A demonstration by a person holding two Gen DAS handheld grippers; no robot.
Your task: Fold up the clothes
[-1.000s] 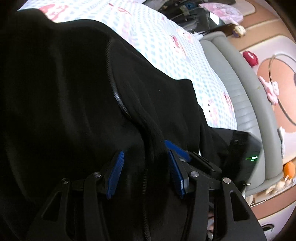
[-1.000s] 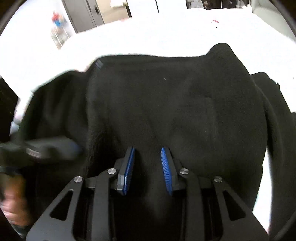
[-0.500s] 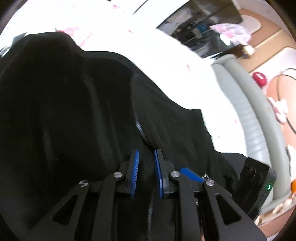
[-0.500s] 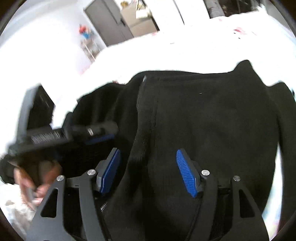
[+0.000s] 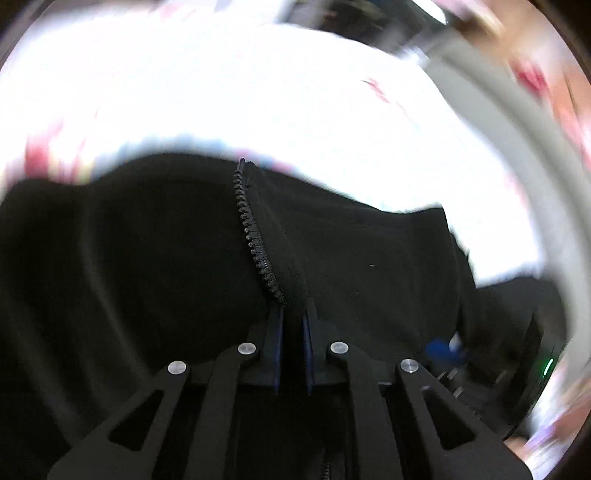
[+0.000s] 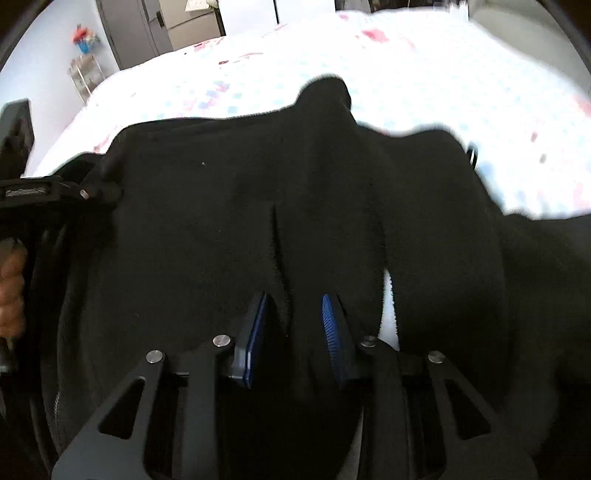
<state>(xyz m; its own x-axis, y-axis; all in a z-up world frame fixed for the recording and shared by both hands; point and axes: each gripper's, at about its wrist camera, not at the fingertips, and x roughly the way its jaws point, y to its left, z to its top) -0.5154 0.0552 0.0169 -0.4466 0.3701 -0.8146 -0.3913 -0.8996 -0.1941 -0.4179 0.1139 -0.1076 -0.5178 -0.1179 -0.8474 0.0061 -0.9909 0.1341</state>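
A black fleece jacket (image 5: 147, 266) with a zipper (image 5: 258, 243) lies on a white bed sheet (image 5: 295, 92) printed in pink and blue. My left gripper (image 5: 292, 314) is shut on the jacket's zipper edge, where the teeth end between the blue pads. In the right wrist view the jacket (image 6: 221, 203) fills the middle. My right gripper (image 6: 293, 306) pinches a thick raised fold of it between its blue pads. The left gripper's body (image 6: 40, 192) and a hand (image 6: 11, 288) show at the left edge. The right gripper's blue pad (image 5: 443, 347) shows low on the right.
The patterned sheet (image 6: 424, 81) stretches beyond the jacket. A grey padded bed edge (image 5: 517, 140) curves along the right. At the back stand a grey cabinet (image 6: 140, 33) and a wire rack (image 6: 85, 77).
My left gripper went from open to shut on the zipper edge. My right gripper opened wide half a second ago and has since closed on a fold. Both views swung toward the sheet.
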